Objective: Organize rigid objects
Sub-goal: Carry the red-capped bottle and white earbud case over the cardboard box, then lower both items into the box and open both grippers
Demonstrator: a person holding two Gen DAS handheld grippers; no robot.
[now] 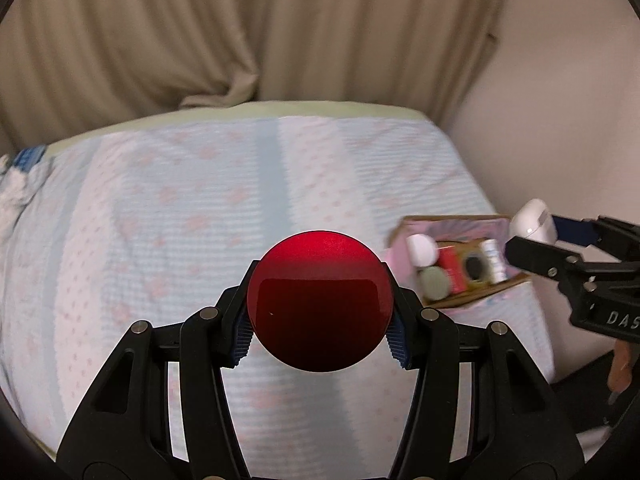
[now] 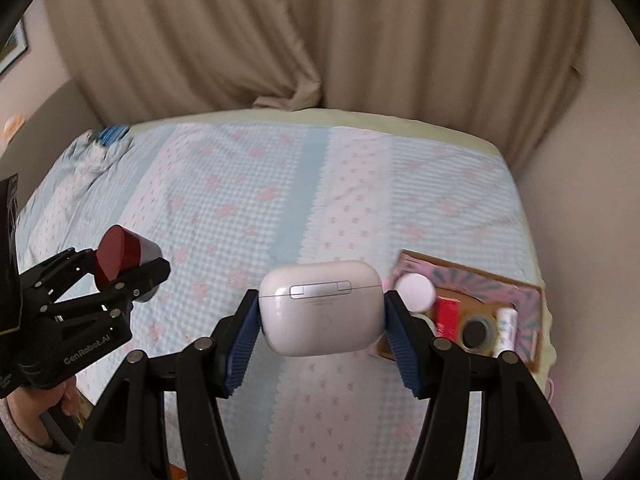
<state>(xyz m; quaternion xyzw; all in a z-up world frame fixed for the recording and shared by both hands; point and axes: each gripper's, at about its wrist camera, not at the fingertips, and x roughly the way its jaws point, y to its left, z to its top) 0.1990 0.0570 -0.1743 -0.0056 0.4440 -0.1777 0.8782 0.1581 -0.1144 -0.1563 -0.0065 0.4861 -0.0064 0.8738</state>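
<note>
The sorting looks well under way but not finished. A shallow cardboard box (image 2: 472,308) lined with pink patterned paper lies on the bed (image 2: 280,184) close to its right edge, towards the near corner, and it already holds several small things: a white round-topped container (image 2: 415,291), a red box (image 2: 446,316), a roll of tape (image 2: 476,332), a white tube (image 2: 506,328) and, seen from the left wrist, a grey-green disc (image 1: 435,284). Two pieces are not yet in it. The left claw (image 1: 320,320) is closed part-way on a round red lid-like object (image 1: 320,300), its ribbed blue pads pressing both sides, held in the air above the middle of the bed, left of the box. The right claw (image 2: 322,320) grips a white earbud case (image 2: 320,306) the same way, hinge side up, raised above the bed just left of the box. Apart from a rumpled cloth (image 2: 92,156) at the far left corner, the bedspread shows no other loose items, so placing these two into the box is probably what remains.
</note>
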